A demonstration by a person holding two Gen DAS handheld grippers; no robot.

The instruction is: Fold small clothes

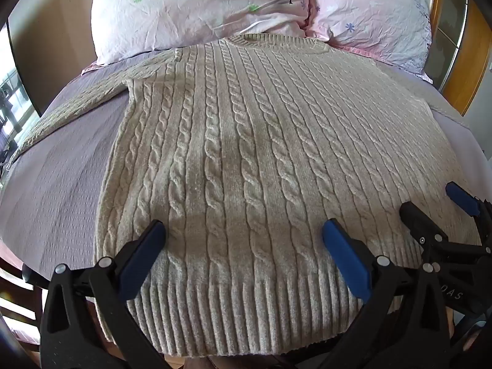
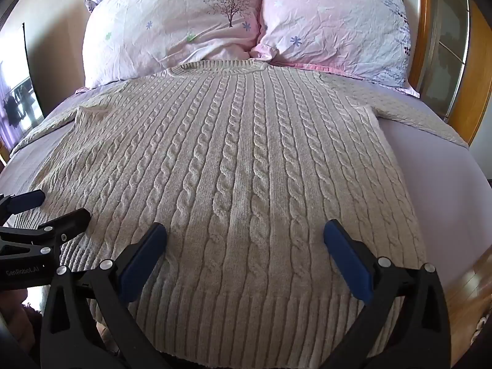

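Left hand-held gripper (image 1: 243, 230) spread wide — over sweater (image 1: 246, 153) hem; right hand-held gripper (image 2: 244, 233) likewise

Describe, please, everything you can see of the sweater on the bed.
The sweater is a cream cable-knit, spread flat and unfolded on the lilac bedsheet. Its ribbed hem lies nearest the cameras, its ribbed collar at the pillows, sleeves stretched sideways. The open left gripper and right gripper hover above its hem.

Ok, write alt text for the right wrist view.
A cream cable-knit sweater lies flat and unfolded on a bed, collar toward two floral pillows. The right tongs hang open above its hem; the left tongs show at the left edge.
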